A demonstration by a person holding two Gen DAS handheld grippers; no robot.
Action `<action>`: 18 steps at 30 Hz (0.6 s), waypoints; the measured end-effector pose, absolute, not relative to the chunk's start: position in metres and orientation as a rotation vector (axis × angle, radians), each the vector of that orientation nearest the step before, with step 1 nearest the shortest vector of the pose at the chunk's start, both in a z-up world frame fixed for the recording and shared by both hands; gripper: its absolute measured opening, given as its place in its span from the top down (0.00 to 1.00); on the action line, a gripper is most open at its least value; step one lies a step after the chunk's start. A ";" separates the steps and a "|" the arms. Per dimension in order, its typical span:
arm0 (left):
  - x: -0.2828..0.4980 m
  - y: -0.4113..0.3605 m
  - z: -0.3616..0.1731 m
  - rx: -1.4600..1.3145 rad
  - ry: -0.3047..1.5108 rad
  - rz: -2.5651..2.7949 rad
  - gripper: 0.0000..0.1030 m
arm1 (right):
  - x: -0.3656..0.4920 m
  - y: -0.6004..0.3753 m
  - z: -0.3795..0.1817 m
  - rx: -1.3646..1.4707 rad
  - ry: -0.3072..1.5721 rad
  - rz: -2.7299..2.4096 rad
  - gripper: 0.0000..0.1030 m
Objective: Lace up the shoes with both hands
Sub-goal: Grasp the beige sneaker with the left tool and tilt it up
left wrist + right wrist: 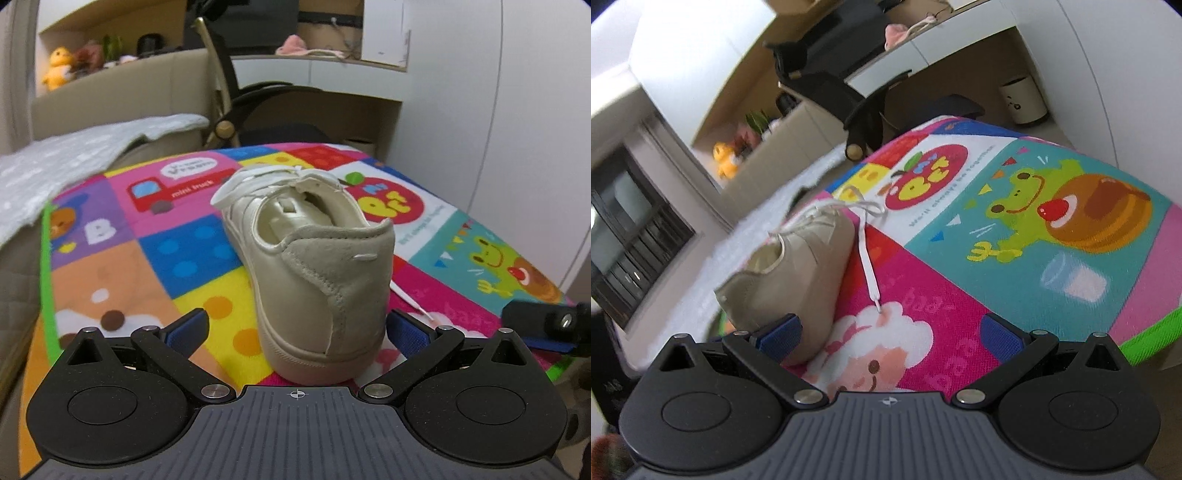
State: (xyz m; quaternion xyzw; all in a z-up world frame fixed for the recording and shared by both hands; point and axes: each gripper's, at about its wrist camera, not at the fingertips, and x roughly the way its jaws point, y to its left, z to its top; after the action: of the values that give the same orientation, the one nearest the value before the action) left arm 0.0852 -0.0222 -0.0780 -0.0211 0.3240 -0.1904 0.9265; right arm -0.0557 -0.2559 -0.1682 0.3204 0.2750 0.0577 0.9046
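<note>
A cream shoe (pixel 314 273) stands upright on a bright patchwork play mat (pixel 192 254), its heel toward the left gripper (pixel 297 328). That gripper's jaws are spread wide, one blue pad on each side of the heel, holding nothing. A white lace (pixel 868 258) trails from the front of the shoe down its right side and lies flat across the pink part of the mat. The right gripper (pixel 890 332) sits near the shoe's right side, jaws also spread and empty, the lace tip just ahead between them. A black chair (pixel 258 99) stands at the far end.
</note>
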 end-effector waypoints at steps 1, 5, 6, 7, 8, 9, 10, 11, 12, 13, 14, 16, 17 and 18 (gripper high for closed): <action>0.084 -0.015 -0.080 -0.070 0.671 -0.393 0.00 | -0.056 -0.259 -0.170 0.677 0.559 0.134 0.00; 0.069 0.011 -0.083 -0.077 0.663 -0.356 0.00 | -0.051 -0.261 -0.169 0.630 0.589 0.210 0.00; 0.064 0.018 -0.083 -0.063 0.655 -0.338 0.00 | -0.050 -0.260 -0.168 0.620 0.599 0.219 0.00; 0.058 0.026 -0.083 -0.056 0.650 -0.313 0.00 | -0.049 -0.258 -0.167 0.608 0.609 0.225 0.00; 0.054 0.037 -0.083 -0.055 0.647 -0.275 0.00 | -0.047 -0.255 -0.167 0.585 0.617 0.233 0.00; 0.051 0.047 -0.082 -0.060 0.643 -0.227 0.00 | -0.046 -0.251 -0.166 0.558 0.625 0.242 0.00; 0.049 0.059 -0.082 -0.068 0.637 -0.169 0.00 | -0.045 -0.247 -0.166 0.530 0.630 0.247 0.00; 0.048 0.073 -0.080 -0.081 0.627 -0.097 0.00 | -0.045 -0.243 -0.166 0.499 0.634 0.244 0.00; 0.047 0.086 -0.079 -0.103 0.618 -0.027 0.00 | -0.045 -0.238 -0.166 0.466 0.639 0.239 0.00; 0.046 0.099 -0.078 -0.134 0.616 0.029 0.00 | -0.045 -0.233 -0.165 0.434 0.644 0.234 0.00; 0.043 0.111 -0.078 -0.163 0.618 0.052 0.00 | -0.044 -0.229 -0.165 0.402 0.649 0.229 0.00; 0.036 0.124 -0.076 -0.209 0.623 0.024 0.00 | -0.044 -0.219 -0.164 0.337 0.659 0.218 0.00; 0.033 0.125 -0.076 -0.222 0.625 -0.011 0.00 | -0.044 -0.215 -0.164 0.305 0.666 0.214 0.00; 0.031 0.124 -0.077 -0.234 0.628 -0.047 0.00 | -0.043 -0.212 -0.163 0.274 0.673 0.210 0.00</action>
State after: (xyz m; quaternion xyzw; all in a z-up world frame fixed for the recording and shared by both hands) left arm 0.0310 0.1240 -0.0771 -0.1147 0.3083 -0.0230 0.9441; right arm -0.0432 -0.2119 -0.1630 0.1339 0.3287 0.1027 0.9293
